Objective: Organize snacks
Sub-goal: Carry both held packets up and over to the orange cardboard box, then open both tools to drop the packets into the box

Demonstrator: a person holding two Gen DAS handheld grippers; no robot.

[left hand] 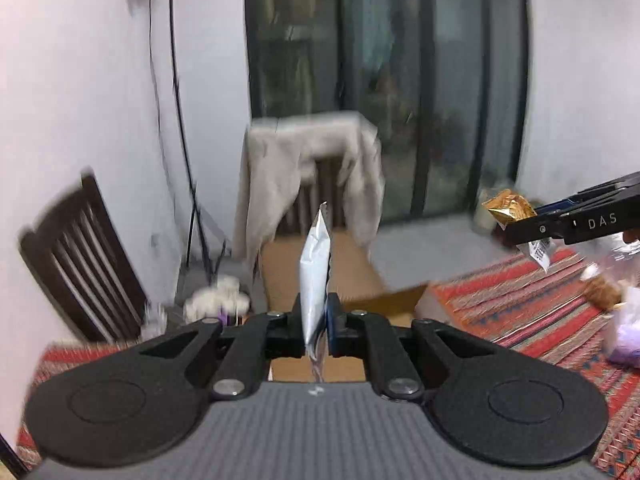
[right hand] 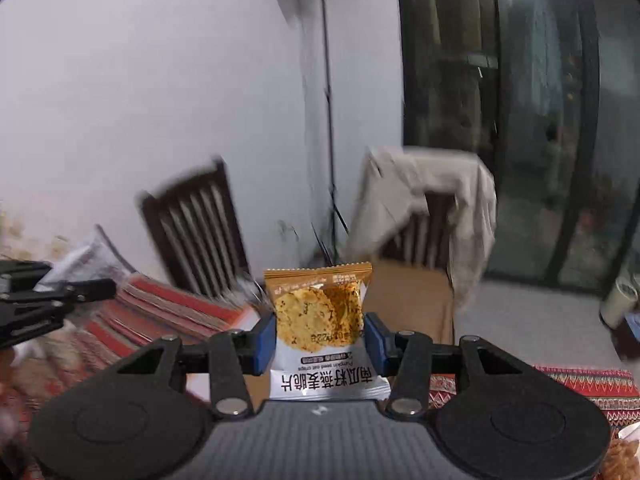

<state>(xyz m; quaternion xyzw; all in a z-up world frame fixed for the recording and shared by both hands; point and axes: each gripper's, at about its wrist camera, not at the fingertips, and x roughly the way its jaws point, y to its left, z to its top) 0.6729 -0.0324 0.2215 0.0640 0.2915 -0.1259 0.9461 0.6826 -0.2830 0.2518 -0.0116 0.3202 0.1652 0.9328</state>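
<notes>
My left gripper (left hand: 316,320) is shut on a thin silver-white snack packet (left hand: 316,264), held edge-on and upright above an open cardboard box (left hand: 320,276). My right gripper (right hand: 320,338) is shut on a gold and white pumpkin-seed oat crisp packet (right hand: 320,312), its blue pads pressing both sides. The same gold packet (left hand: 510,208) shows at the right of the left wrist view in the right gripper (left hand: 520,228). The left gripper (right hand: 100,286) appears at the left edge of the right wrist view with the silver packet (right hand: 86,262). Both views are blurred.
A red patterned cloth (left hand: 520,312) covers the table, with more snack bags (left hand: 620,320) at the right. A dark wooden chair (right hand: 196,232) stands by the white wall. A second chair draped with beige cloth (left hand: 312,168) stands behind the box, before dark glass doors (left hand: 400,80).
</notes>
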